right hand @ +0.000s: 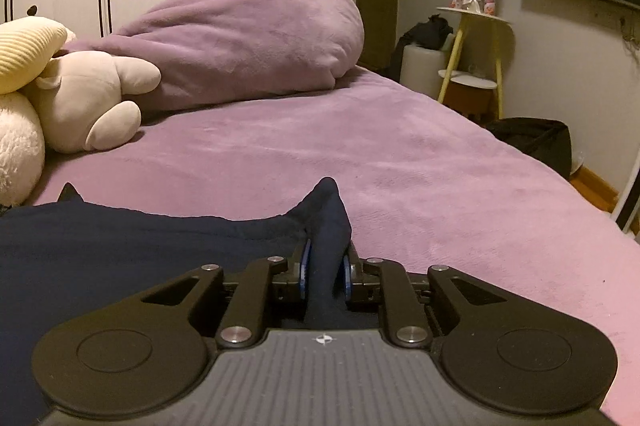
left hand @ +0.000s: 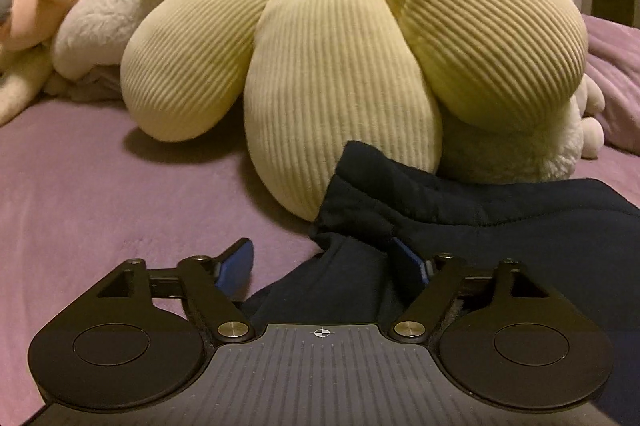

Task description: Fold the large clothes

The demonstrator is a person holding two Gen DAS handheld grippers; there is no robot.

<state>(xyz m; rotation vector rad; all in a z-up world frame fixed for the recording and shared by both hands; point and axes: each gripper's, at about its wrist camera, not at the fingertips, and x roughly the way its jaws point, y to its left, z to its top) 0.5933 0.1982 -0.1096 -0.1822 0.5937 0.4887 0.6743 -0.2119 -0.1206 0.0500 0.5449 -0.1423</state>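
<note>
1. The left gripper (left hand: 324, 262) stood with jaws wide apart, a bunched edge of the navy garment (left hand: 460, 209) lying loose between its blue pads (left hand: 236, 264).
2. The right gripper (right hand: 326, 270) was clamped on a raised fold of the same garment (right hand: 120, 246), which spread toward nine o'clock.
3. A yellow flower cushion (left hand: 340, 57) and plush toys (right hand: 88, 97) crowded the purple bedspread (right hand: 400, 153) at twelve o'clock, likely blocking any forward fold.
4. A purple pillow (right hand: 248, 33) lay beyond.
</note>
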